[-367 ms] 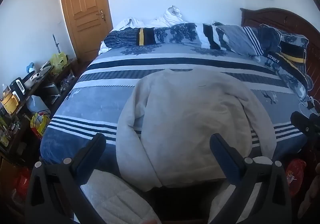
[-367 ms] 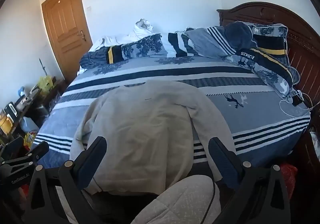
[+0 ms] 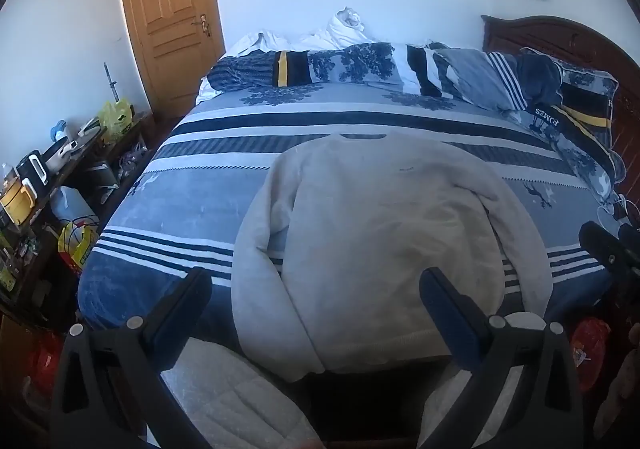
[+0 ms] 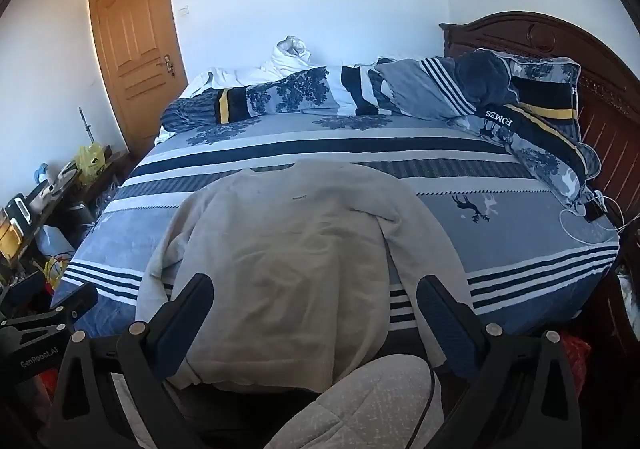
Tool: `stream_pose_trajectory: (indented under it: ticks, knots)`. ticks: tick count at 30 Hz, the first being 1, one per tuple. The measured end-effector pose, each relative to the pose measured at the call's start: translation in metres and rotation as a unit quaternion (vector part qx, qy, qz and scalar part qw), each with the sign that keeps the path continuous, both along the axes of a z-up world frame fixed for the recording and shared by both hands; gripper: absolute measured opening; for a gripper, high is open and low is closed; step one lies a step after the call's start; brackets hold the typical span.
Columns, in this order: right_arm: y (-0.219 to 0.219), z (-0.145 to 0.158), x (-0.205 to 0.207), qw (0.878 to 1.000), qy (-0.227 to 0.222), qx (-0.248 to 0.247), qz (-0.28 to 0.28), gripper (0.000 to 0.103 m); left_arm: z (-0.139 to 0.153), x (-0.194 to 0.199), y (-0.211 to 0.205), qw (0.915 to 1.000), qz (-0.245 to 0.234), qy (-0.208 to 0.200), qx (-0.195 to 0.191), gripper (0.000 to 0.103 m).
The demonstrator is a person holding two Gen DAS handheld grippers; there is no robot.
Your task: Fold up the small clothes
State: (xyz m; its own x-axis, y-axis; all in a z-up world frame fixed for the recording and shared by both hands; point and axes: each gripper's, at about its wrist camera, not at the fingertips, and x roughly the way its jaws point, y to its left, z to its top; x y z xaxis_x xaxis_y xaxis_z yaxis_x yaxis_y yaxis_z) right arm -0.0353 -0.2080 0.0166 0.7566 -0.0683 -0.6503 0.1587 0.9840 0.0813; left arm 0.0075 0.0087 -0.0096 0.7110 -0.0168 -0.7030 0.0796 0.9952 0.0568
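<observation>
A cream sweater (image 3: 384, 233) lies spread flat on the bed, neck toward the far side, hem hanging over the near edge, both sleeves down along its sides. The right wrist view shows the same sweater (image 4: 288, 245). My left gripper (image 3: 316, 289) hovers open above the hem, nothing between its dark blue pads. My right gripper (image 4: 312, 293) is open too, over the lower half of the sweater, its jaws wide and empty. The right gripper's tip (image 3: 608, 249) shows at the right edge of the left wrist view; the left gripper (image 4: 52, 313) shows at the lower left of the right wrist view.
The bed (image 3: 168, 209) has a blue striped cover, with a rumpled duvet and pillows (image 3: 400, 65) at the far side and a wooden headboard (image 4: 560, 45) at right. A cluttered low shelf (image 3: 44, 177) and a door (image 3: 168, 21) stand at left. The person's quilted grey legs (image 4: 372, 401) are below.
</observation>
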Motion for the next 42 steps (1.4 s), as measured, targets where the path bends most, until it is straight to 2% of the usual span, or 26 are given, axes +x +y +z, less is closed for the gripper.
stream_pose_trajectory:
  ticks: [9,26,42]
  knots:
    - [-0.005,-0.002,-0.003,1.0,-0.003,0.011,-0.001,0.103,0.0,0.002,-0.003,1.0,-0.007,-0.001,-0.002,0.103]
    - [-0.011,0.003,-0.007,1.0,-0.015,0.007,-0.01,0.103,0.014,-0.007,-0.005,0.9999,-0.003,-0.01,-0.001,0.103]
    - [-0.011,0.009,-0.009,1.0,-0.018,0.004,-0.012,0.103,0.015,-0.006,-0.006,0.9999,-0.001,-0.012,0.009,0.103]
